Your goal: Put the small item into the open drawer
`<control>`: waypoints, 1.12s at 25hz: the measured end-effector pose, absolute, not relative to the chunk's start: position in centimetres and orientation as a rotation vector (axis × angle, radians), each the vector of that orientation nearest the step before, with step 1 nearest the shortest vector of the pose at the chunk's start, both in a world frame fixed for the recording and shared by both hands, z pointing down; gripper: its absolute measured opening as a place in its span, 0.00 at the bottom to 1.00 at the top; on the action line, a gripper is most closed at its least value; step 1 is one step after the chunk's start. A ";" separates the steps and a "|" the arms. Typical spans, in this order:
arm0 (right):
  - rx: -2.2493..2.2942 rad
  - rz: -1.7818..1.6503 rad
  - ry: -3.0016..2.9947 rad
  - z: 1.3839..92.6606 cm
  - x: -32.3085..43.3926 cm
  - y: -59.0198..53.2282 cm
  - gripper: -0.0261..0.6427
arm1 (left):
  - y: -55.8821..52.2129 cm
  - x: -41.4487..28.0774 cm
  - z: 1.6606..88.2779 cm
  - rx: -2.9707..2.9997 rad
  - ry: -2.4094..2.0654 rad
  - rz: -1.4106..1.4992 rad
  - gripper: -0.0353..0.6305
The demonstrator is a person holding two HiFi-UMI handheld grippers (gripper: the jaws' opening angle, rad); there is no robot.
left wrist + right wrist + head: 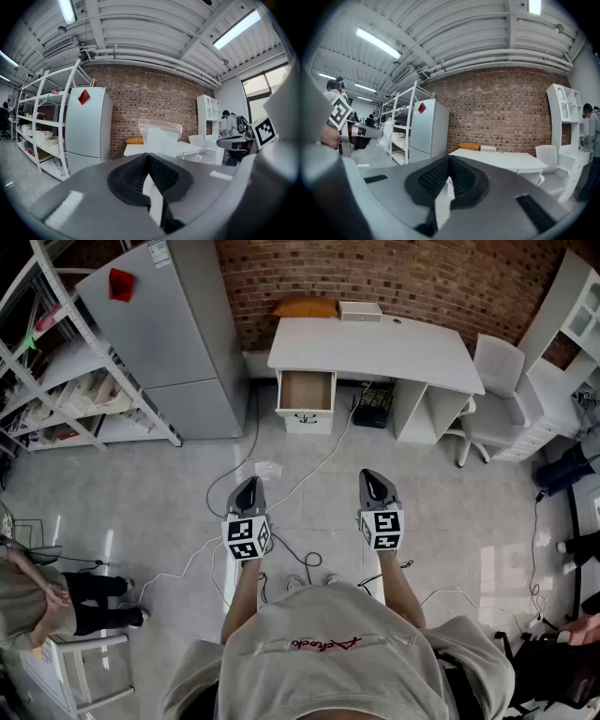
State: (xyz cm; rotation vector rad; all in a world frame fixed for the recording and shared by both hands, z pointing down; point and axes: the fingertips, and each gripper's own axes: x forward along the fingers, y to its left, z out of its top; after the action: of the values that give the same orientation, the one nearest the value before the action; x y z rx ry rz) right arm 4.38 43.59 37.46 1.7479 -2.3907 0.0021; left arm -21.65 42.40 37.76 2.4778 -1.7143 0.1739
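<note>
I hold the small bag [159, 136], far from the open drawer [307, 390].

My left claw [149, 159] is shut tight on the bottom edge of the small bag, which sticks up above it. My right claw [449, 161] is shut too, with nothing in it. The open drawer is far ahead, under the left end of the white table [375, 348]. I think the bag could slip out, because it is thin and smooth and I pinch only its edge. Cables [323, 460] lie on the floor [169, 474] near me, so I could trip.
</note>
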 end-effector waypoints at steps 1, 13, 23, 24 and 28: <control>1.748 0.003 -2.392 37.5 4.3 43.7 0.06 | 42.6 -21.7 37.8 2.478 -1.713 0.176 0.06; 1.733 0.031 -2.441 37.3 3.9 44.5 0.06 | 43.3 -21.9 37.4 2.474 -1.728 0.170 0.06; 1.658 0.036 -2.477 38.0 5.3 45.1 0.06 | 44.5 -20.0 37.0 2.456 -1.774 0.171 0.06; 1.653 0.039 -2.483 38.0 5.5 45.2 0.06 | 44.7 -19.7 37.0 2.454 -1.778 0.173 0.06; 1.604 0.042 -2.500 38.4 5.9 46.3 0.06 | 46.3 -18.5 37.5 2.438 -1.783 0.177 0.06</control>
State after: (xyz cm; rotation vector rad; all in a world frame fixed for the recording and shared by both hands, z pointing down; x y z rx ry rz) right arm 5.94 46.34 38.44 1.6043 -2.4999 0.0418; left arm -18.52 46.33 37.48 2.4384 -1.7835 0.1774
